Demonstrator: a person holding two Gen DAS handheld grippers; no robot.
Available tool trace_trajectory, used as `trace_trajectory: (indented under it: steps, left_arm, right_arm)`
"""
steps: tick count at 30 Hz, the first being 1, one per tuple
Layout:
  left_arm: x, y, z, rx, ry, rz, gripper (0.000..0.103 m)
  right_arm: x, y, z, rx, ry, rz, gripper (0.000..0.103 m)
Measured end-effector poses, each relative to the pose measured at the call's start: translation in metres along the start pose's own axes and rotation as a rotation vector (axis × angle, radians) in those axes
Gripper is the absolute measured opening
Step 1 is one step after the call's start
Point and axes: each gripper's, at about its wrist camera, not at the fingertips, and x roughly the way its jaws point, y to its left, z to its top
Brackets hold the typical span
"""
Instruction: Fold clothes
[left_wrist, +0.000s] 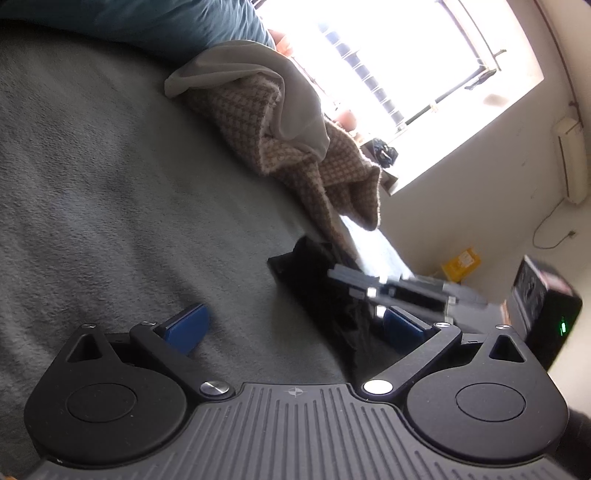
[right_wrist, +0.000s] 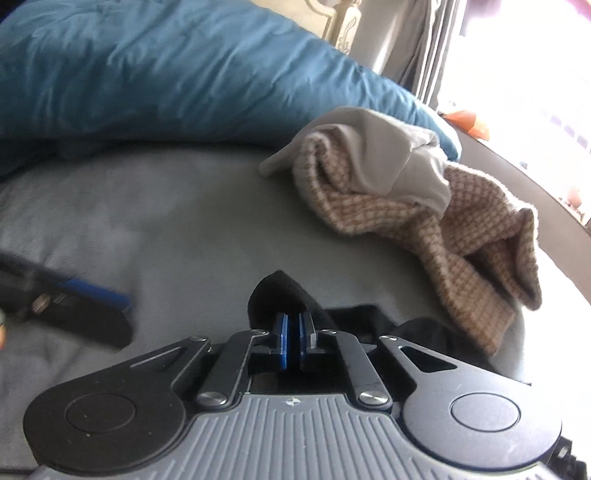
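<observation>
Left wrist view: the left gripper (left_wrist: 291, 328) hangs with jaws wide apart over the grey bed (left_wrist: 110, 184), beside a black garment (left_wrist: 317, 288). Right wrist view: the right gripper (right_wrist: 294, 332) is pinched together on that black garment (right_wrist: 277, 291), near a checked cloth (right_wrist: 461, 236).

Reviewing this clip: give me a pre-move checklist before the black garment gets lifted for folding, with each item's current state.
1. Right gripper shut on the black fabric garment: ok.
2. Left gripper open, nothing between its blue pads: ok.
3. Left gripper has its own hold on the garment: not ok.
4. Brown-and-cream houndstooth knit garment lies apart from the black one: cannot tell, their edges look close.
5. Grey bed cover bare in front for laying out: ok.
6. Garment's full extent visible: not ok.
</observation>
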Motion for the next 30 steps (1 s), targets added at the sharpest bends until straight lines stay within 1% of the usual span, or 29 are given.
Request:
trace_trajectory:
  steps: [4, 6, 9, 10, 12, 14, 17, 19, 21, 24, 25, 27, 28, 29, 30]
  left_arm:
    - [0.009, -0.001, 0.002, -0.029, 0.007, -0.039, 0.096]
    - [0.017, -0.003, 0.002, -0.033, 0.016, -0.043, 0.091]
    - [0.03, -0.008, 0.001, -0.001, 0.027, -0.009, 0.083]
    - [0.034, -0.011, 0.0, 0.018, 0.025, 0.004, 0.083]
    - [0.039, -0.016, -0.002, 0.053, 0.013, 0.011, 0.082]
    - [0.043, -0.019, -0.004, 0.083, 0.007, 0.015, 0.082]
    - [0.044, -0.022, -0.008, 0.122, -0.001, 0.019, 0.081]
    - [0.045, -0.024, -0.011, 0.157, -0.003, 0.023, 0.081]
    - [0.045, -0.026, -0.015, 0.191, -0.006, 0.025, 0.081]
    - [0.044, -0.026, -0.019, 0.219, -0.016, 0.021, 0.081]
    - [0.044, -0.026, -0.021, 0.23, -0.021, 0.022, 0.081]
    - [0.046, -0.028, -0.025, 0.259, -0.028, 0.031, 0.08]
    - [0.046, -0.029, -0.026, 0.269, -0.031, 0.032, 0.08]
    - [0.046, -0.028, -0.027, 0.268, -0.031, 0.029, 0.08]
    - [0.046, -0.028, -0.027, 0.266, -0.031, 0.026, 0.08]
  right_arm:
    - [-0.009, 0.0, -0.008, 0.051, 0.036, 0.08, 0.006]
    - [-0.014, -0.001, -0.012, 0.087, 0.052, 0.121, 0.005]
    - [-0.016, -0.01, -0.017, 0.153, 0.121, 0.183, 0.006]
    - [-0.017, -0.015, -0.016, 0.168, 0.147, 0.195, 0.007]
    - [-0.02, -0.027, -0.01, 0.192, 0.177, 0.199, 0.007]
    - [-0.025, -0.044, 0.003, 0.236, 0.163, 0.177, 0.008]
    - [-0.025, -0.071, 0.026, 0.355, 0.129, 0.164, 0.008]
    - [-0.013, -0.08, 0.042, 0.406, 0.158, 0.172, 0.011]
    - [0.006, -0.076, 0.058, 0.431, 0.215, 0.203, 0.019]
    - [0.039, -0.061, 0.076, 0.428, 0.324, 0.244, 0.04]
    - [0.05, -0.054, 0.081, 0.411, 0.364, 0.249, 0.043]
    - [0.072, -0.04, 0.087, 0.373, 0.444, 0.245, 0.047]
    - [0.083, -0.034, 0.086, 0.345, 0.485, 0.216, 0.048]
    - [0.092, -0.029, 0.084, 0.326, 0.516, 0.19, 0.047]
    - [0.098, -0.026, 0.079, 0.322, 0.53, 0.169, 0.04]
